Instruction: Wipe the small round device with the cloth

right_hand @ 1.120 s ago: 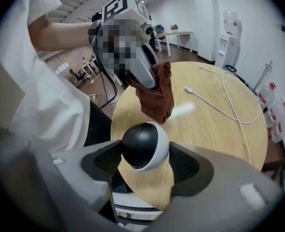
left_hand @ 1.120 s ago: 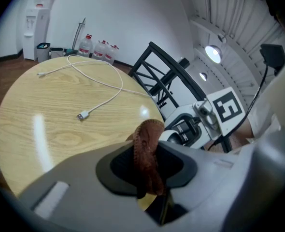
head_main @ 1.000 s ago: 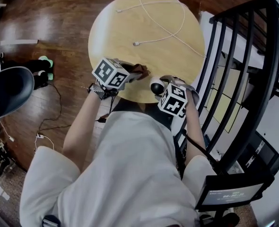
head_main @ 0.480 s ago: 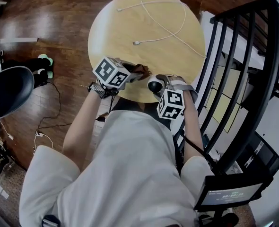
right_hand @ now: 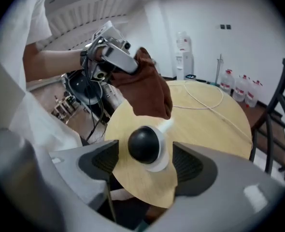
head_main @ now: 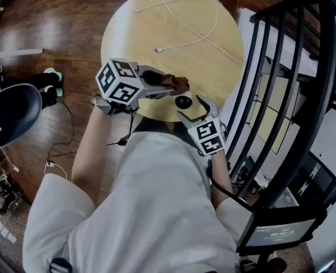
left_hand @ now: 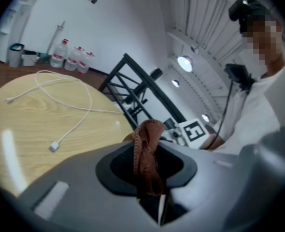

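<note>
Brown cloth (head_main: 179, 84) is pinched tight in my left gripper (head_main: 164, 86), which sits higher than a second ago, just at 12 o'clock of the small round device (head_main: 183, 102). That device rests at the wooden table's (head_main: 156, 33) 6 o'clock edge, between my right gripper's (head_main: 192, 109) jaws, which have just been opening wide and no longer press it.

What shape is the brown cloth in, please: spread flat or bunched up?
Bunched up: the cloth sits crumpled between the closed left tongs.
</note>
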{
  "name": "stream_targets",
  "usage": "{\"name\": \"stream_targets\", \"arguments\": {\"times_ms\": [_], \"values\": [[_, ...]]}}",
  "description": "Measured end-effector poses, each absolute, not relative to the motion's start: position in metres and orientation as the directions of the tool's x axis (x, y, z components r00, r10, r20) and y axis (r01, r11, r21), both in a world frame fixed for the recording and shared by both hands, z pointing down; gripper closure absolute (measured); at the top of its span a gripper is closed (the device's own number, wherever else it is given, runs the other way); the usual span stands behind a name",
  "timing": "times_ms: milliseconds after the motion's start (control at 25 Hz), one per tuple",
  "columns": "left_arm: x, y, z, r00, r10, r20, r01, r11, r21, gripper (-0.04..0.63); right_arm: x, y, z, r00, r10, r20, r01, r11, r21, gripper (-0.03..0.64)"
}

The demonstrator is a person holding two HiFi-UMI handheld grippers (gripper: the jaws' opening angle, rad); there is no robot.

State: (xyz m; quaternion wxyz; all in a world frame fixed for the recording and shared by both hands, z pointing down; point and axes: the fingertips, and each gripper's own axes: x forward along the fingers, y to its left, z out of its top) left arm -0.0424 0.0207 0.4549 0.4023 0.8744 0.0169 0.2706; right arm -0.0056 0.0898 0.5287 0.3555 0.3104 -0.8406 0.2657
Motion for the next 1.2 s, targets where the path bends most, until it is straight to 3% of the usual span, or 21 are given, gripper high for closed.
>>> {"name": "stream_targets", "arguments": {"times_ms": [120,240,360,520,960,1200], "values": [[-0.028,0.039,0.429,0.817,0.429,0.384,-0.013,-0.653,0.757,0.486,-0.012,0.090,0.539,-0.541,-0.328,0.775,-0.757,0.590,-0.279,0.268],[-0.016,0.046,0.447,0.723,0.491,0.486,-0.023,-0.686,0.727,0.486,-0.013,0.092,0.551,-0.506,-0.297,0.810,-0.772,0.575,-0.271,0.268],[-0.008,0.050,0.475,0.608,0.484,0.629,-0.063,-0.761,0.646,0.486,-0.011,0.096,0.560,-0.482,-0.274,0.832,-0.776,0.574,-0.261,0.270],[0.000,0.059,0.496,0.494,0.447,0.745,-0.016,-0.852,0.523,0.488,-0.006,0.097,0.563,-0.476,-0.287,0.831,-0.801,0.533,-0.274,0.276],[0.009,0.031,0.523,0.485,0.285,0.827,-0.117,-0.916,0.384,0.489,-0.018,0.094,0.562,-0.458,-0.290,0.840,-0.812,0.520,-0.264,0.281],[0.014,0.031,0.543,0.456,0.332,0.826,-0.111,-0.899,0.423,0.491,-0.021,0.095,0.558,-0.452,-0.291,0.843,-0.808,0.534,-0.249,0.281]]}}
